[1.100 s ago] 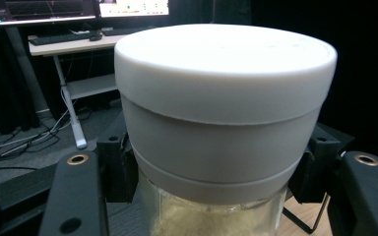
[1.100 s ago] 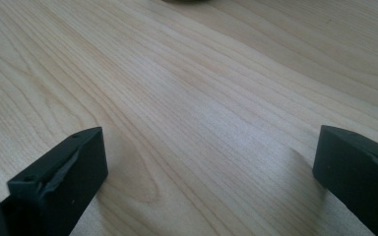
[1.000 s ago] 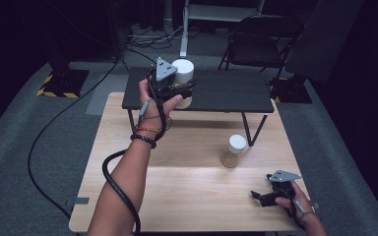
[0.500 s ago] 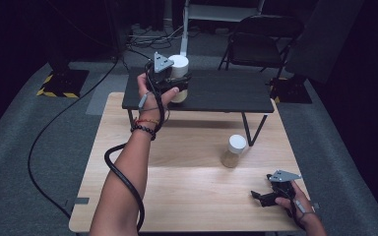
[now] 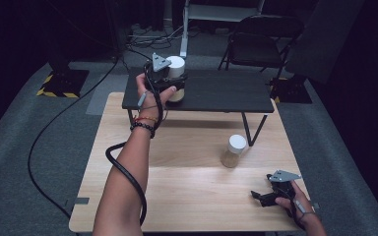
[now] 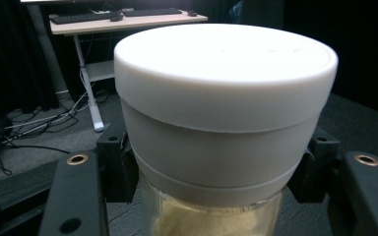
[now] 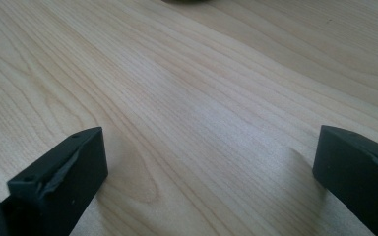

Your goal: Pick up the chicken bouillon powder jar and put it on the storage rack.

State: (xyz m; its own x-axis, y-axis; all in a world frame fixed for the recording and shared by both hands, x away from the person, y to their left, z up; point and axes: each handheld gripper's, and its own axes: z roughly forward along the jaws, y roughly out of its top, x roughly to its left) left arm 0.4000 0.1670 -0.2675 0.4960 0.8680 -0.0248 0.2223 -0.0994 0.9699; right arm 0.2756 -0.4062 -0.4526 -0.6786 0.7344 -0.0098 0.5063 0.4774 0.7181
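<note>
High view: the left gripper [image 5: 173, 83] clamps a white-lidded glass jar of tan powder [image 5: 176, 66] over the low black shelf [image 5: 216, 93], at 11 o'clock. The right gripper [image 5: 268, 195] rests at 5 o'clock on the pale wooden table [image 5: 187, 162].

Left gripper view: jaws grip the jar [image 6: 226, 113] beneath its lid.

Right gripper view: jaws stand wide apart, nothing between.

The room is dark all around. Light from above falls on the wood table [image 5: 192, 196], so it looks bright. The black shelf [image 5: 216, 93] makes a shadow under it. The white lid [image 6: 225, 69] glares. The near jaws look blurry.
</note>
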